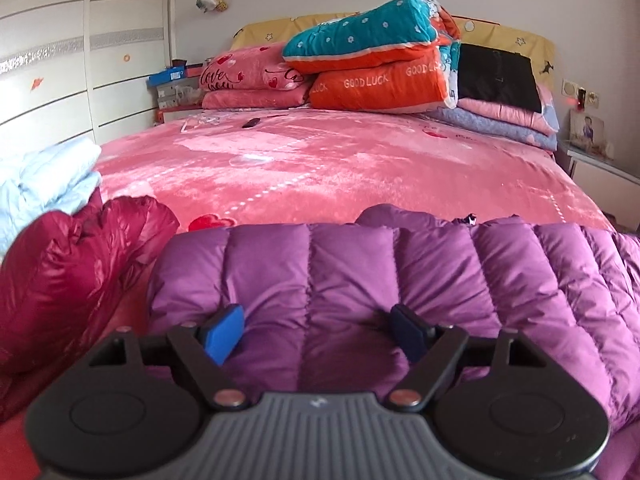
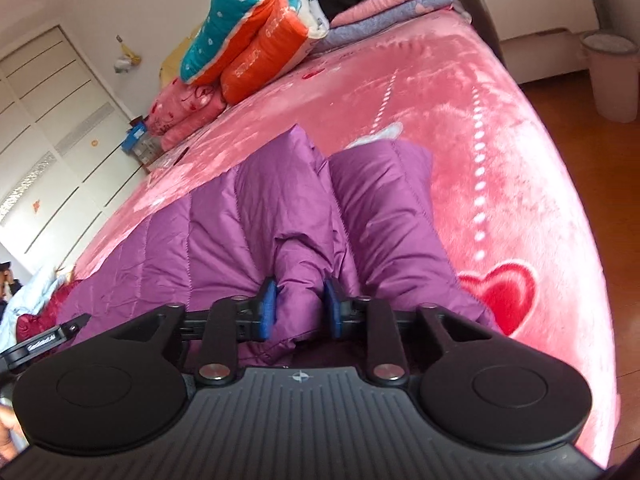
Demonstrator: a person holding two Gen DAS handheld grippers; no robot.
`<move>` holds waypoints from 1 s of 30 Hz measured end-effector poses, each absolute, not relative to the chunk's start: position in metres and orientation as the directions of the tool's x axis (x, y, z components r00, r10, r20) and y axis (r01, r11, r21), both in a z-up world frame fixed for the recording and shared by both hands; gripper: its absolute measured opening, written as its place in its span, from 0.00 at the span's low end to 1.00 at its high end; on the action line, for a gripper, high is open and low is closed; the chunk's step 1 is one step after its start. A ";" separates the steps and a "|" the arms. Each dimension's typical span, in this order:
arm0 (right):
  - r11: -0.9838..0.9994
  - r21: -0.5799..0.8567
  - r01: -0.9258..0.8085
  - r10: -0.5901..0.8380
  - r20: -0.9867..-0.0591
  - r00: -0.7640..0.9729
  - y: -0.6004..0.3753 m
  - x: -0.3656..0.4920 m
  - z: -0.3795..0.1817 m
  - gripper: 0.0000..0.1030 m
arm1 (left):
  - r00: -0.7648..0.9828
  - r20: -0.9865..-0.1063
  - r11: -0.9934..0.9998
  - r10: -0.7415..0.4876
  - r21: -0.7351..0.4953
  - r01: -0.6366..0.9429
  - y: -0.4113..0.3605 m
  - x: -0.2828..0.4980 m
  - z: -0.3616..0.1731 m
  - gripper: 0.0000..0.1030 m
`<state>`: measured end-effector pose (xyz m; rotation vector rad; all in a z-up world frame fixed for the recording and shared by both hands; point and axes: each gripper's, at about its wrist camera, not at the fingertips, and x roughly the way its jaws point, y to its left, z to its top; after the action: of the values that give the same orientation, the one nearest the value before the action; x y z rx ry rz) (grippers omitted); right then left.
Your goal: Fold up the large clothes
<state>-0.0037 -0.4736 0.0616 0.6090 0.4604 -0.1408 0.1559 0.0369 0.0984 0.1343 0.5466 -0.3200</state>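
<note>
A purple quilted down jacket [image 1: 360, 280] lies across the near end of a pink bed [image 1: 320, 160]. My left gripper [image 1: 316, 332] hovers low over its near edge, jaws spread wide. Both blue pads [image 1: 222, 334] rest against the puffy fabric without pinching it. In the right wrist view the same jacket [image 2: 224, 232] shows a folded-over sleeve or panel [image 2: 384, 200]. My right gripper [image 2: 299, 311] has a bulging fold of the purple fabric squeezed between its pads [image 2: 267, 312].
A maroon jacket [image 1: 72, 272] and a light blue garment [image 1: 48, 184] lie at the bed's left. Folded quilts [image 1: 380, 68] and pillows are stacked at the headboard. A nightstand [image 2: 532, 20], a bin [image 2: 612, 76] and wooden floor lie to the right; a wardrobe [image 1: 60, 80] stands on the left.
</note>
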 end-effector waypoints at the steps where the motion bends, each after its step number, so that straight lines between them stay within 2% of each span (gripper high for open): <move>1: 0.816 0.514 0.266 -0.013 -0.444 0.896 -0.472 -0.007 0.065 0.48 | 0.810 -0.525 0.942 -0.262 0.045 0.333 0.036 0.155 0.101 0.78; 3: 0.825 0.490 0.283 -0.066 -0.414 0.908 -0.473 -0.012 0.073 0.58 | 0.821 -0.500 0.940 -0.275 0.040 0.339 0.035 0.152 0.108 0.78; 7: 0.867 0.420 0.269 -0.143 -0.307 0.941 -0.463 -0.017 0.094 0.67 | 0.848 -0.436 0.941 -0.301 0.010 0.339 0.034 0.153 0.121 0.78; 10: 0.913 0.363 0.185 -0.101 -0.239 0.966 -0.449 -0.005 0.102 0.78 | 0.855 -0.436 0.949 -0.281 0.010 0.316 0.027 0.164 0.118 0.78; 12: 0.940 0.318 0.127 -0.054 -0.227 0.972 -0.440 0.008 0.099 0.79 | 0.856 -0.452 0.958 -0.250 0.011 0.285 0.025 0.173 0.110 0.78; 17: 0.967 0.239 0.085 -0.009 -0.306 0.952 -0.428 0.038 0.078 0.79 | 0.863 -0.448 0.965 -0.232 0.004 0.262 0.023 0.179 0.093 0.80; 21: 0.975 0.186 0.123 -0.033 -0.426 0.904 -0.425 0.066 0.063 0.78 | 0.870 -0.431 0.962 -0.238 0.021 0.273 0.021 0.175 0.079 0.81; 25: 0.983 0.119 0.139 -0.068 -0.468 0.881 -0.419 0.074 0.058 0.78 | 0.876 -0.418 0.961 -0.241 0.022 0.275 0.021 0.173 0.067 0.82; 30: 0.986 0.077 0.146 -0.093 -0.474 0.876 -0.414 0.080 0.049 0.78 | 0.880 -0.405 0.960 -0.247 0.024 0.280 0.022 0.173 0.056 0.83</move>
<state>0.0803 -0.4138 0.0494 0.1120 0.4886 -0.1248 0.1729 0.0220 0.0559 0.0826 0.4107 -0.2752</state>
